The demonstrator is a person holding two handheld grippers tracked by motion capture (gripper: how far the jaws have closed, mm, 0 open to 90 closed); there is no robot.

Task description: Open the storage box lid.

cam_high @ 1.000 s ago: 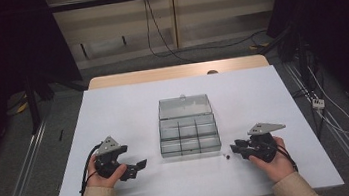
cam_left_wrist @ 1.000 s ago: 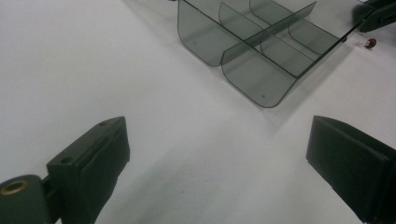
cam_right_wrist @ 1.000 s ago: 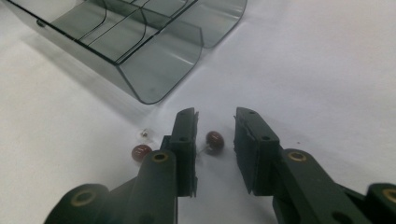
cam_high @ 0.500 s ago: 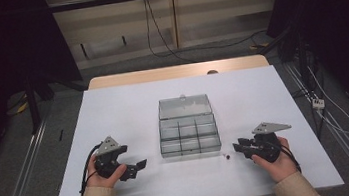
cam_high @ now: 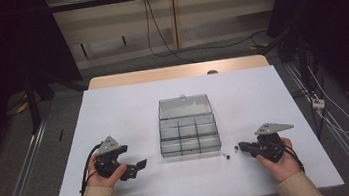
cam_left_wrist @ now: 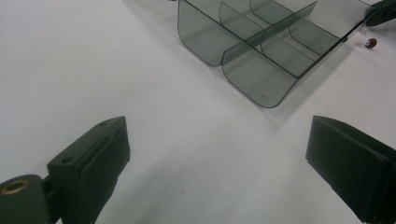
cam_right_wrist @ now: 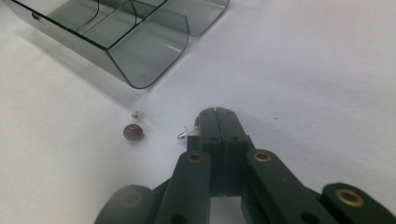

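Closing in at the bench's [cam_high: 114,115] near edge, the right gripper [cam_high: 243,146] has just brought its fingers [cam_right_wrist: 217,122] together, and a small silver pin [cam_right_wrist: 186,134] pokes out from their left side in the right gripper view. It looks like an earring post caught between them, its long axis running across the fingers and its tip pointing toward the other stud [cam_right_wrist: 132,131]; I can't tell how firm the hold is. That dark red stud lies loose on the bench just left of the fingertips, with a tiny silver piece [cam_right_wrist: 135,113] right beside it, both between the gripper and the front right corner of the box [cam_high: 187,126].

From above, the studs sit off that near right corner of the box, touching nothing else, and the right hand [cam_high: 276,158] is clearly the nearer one. The left gripper [cam_high: 138,166] rests well apart toward the near left corner of the bench, fingers [cam_left_wrist: 95,158] spread wide with only bare bench between them, aimed at the box.

My call: the coming move is a lift and a short carry away and leftward into a front compartment.
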